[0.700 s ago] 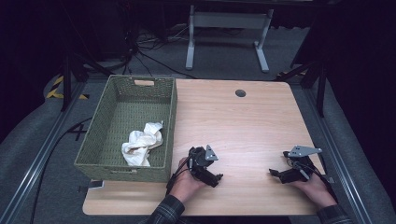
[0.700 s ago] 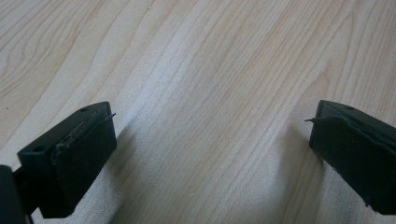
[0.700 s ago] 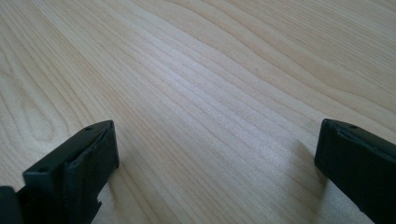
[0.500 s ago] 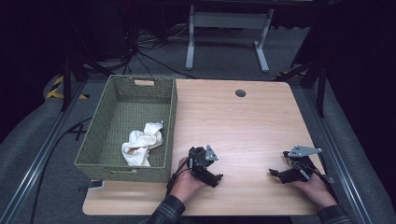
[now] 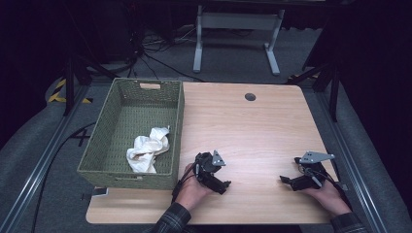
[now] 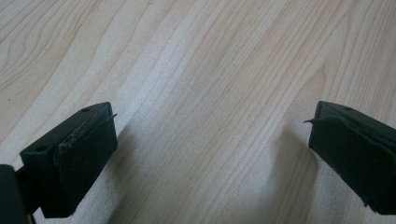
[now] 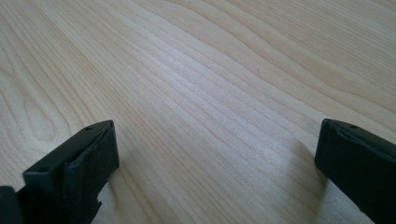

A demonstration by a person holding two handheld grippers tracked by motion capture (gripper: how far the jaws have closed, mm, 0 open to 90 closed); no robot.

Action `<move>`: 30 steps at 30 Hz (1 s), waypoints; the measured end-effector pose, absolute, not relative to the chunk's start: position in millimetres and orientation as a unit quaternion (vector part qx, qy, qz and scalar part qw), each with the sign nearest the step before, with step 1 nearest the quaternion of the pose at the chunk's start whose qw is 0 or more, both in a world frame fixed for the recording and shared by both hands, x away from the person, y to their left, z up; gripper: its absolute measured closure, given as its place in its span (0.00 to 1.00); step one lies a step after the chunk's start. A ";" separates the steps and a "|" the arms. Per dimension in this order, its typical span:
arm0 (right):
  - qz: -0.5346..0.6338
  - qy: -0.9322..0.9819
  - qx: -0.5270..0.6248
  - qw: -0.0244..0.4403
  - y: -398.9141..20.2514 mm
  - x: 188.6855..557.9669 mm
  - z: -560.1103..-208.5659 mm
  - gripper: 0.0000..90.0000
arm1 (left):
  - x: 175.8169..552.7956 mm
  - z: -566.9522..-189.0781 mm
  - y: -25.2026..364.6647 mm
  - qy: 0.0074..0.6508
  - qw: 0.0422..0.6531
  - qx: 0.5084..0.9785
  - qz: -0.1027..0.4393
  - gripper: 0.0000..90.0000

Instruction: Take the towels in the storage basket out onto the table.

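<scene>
Nearest me, my left gripper [image 5: 224, 185] rests low over the near edge of the table [image 5: 252, 131] with its jaws spread wide and nothing between them; in the left gripper view there is just bare wood grain between the two black pads. My right gripper [image 5: 283, 180] sits well apart from it toward the table's right side, likewise spread and empty over bare wood. Farther off to my left, the crumpled white cloth [image 5: 147, 150] lies inside the green woven basket [image 5: 127, 175], bunched in its near right corner against the wall. I judge it light, soft and limp, nothing fragile; it will sag and trail when lifted. A raised fold near the top of the bunch looks the best place to pinch, clear of the basket weave.
</scene>
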State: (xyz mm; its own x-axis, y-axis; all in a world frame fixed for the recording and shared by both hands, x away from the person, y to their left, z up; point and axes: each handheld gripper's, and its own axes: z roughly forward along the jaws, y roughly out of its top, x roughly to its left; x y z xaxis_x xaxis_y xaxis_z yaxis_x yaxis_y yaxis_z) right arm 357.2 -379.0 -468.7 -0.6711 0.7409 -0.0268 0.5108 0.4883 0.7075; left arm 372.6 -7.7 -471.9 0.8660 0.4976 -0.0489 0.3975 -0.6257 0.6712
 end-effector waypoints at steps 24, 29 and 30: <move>0.345 0.848 0.366 0.165 -378.9 357.3 -468.5 0.00 | 378.8 -457.2 -3.6 0.259 0.351 0.896 0.085 0.03; 0.345 0.849 0.366 0.165 -379.0 357.3 -468.5 0.00 | 380.3 -454.1 -4.1 0.256 0.345 0.899 0.087 0.02; 0.345 0.848 0.366 0.165 -378.9 357.3 -468.5 0.00 | 380.5 -453.2 -4.8 0.260 0.351 0.896 0.085 0.03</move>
State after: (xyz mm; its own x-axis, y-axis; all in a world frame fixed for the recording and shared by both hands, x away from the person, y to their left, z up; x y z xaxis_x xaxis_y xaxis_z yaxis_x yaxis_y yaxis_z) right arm 357.3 -378.9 -468.5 -0.6772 0.7353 -0.0270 0.5083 0.4940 0.7054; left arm 380.5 -4.8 -453.2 0.8503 0.5254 -0.0306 0.4064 -0.6186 0.6724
